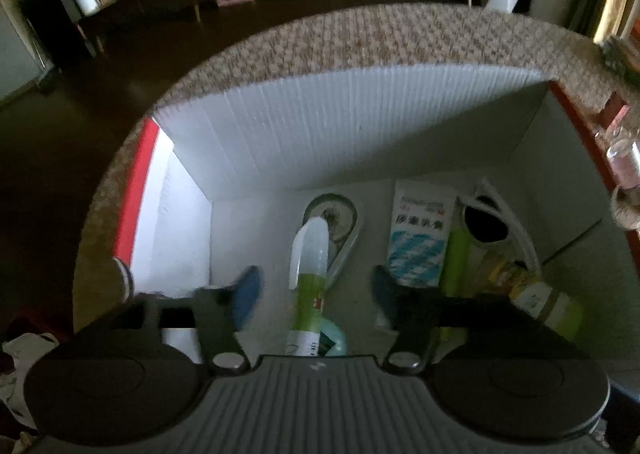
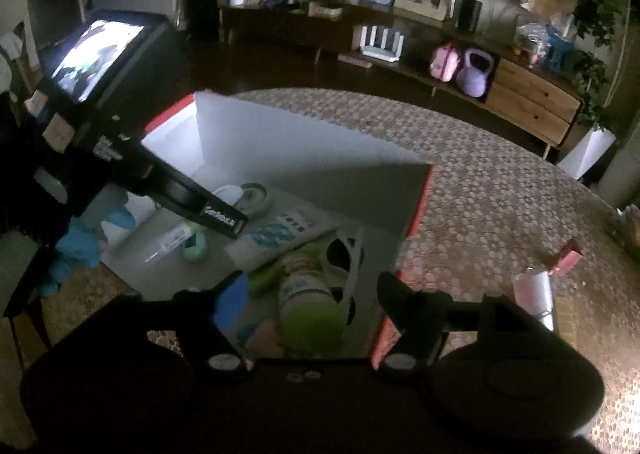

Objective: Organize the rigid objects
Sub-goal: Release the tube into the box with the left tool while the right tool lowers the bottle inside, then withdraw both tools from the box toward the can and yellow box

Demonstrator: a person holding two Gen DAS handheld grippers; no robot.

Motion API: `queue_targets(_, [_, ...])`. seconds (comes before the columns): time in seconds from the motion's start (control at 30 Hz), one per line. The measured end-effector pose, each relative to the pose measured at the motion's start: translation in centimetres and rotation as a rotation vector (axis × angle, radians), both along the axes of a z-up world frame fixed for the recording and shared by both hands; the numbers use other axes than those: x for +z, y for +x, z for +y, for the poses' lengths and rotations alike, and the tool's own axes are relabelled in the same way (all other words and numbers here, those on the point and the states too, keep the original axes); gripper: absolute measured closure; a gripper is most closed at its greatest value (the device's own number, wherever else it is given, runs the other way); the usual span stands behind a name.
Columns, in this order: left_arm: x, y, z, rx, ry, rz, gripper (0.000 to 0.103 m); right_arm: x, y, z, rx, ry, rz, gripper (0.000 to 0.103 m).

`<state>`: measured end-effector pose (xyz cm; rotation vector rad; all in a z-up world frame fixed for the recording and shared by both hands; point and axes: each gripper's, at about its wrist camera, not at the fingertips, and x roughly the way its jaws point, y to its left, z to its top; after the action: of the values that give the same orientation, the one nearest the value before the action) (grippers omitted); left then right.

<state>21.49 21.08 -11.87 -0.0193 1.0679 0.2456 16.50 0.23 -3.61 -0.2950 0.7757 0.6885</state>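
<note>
A white box with red rims [image 1: 280,125] stands on the woven table; it also shows in the right wrist view [image 2: 280,133]. Inside lie a green-and-white tube [image 1: 310,274], an oval dish [image 1: 334,221], a blue-patterned packet [image 1: 420,238], white sunglasses [image 1: 488,221] and a green-lidded jar [image 2: 310,306]. My left gripper [image 1: 316,290] is open above the box, with the tube lying on the floor between its fingers. My right gripper [image 2: 312,294] is open and empty over the box's near corner, above the jar and sunglasses [image 2: 346,258]. The left gripper's body [image 2: 120,149] shows in the right wrist view.
A small pink bottle [image 2: 534,292] and a red packet [image 2: 568,260] stand on the table right of the box. The same things show at the right edge in the left wrist view [image 1: 624,161]. A sideboard [image 2: 440,65] stands beyond the table.
</note>
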Motion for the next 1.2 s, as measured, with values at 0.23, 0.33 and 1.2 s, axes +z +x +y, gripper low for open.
queue_targets(0.23, [2.7,-1.6,-1.5,-0.008,-0.020,-0.068,0.036,2.1,-0.9,-3.5,-0.035,0.093,-0.007,0.019])
queue_targets(0.33, [3.9,-2.6,-2.3,-0.010,-0.032,-0.097,0.036,2.9,-1.5,-5.2,-0.040,0.134,-0.006,0.015])
queue_targets(1.2, [9.4,-8.9,-14.2,-0.138,-0.160,-0.297,0.002,2.8,-4.3,-22.2,-0.223,0.347,0.000,0.000])
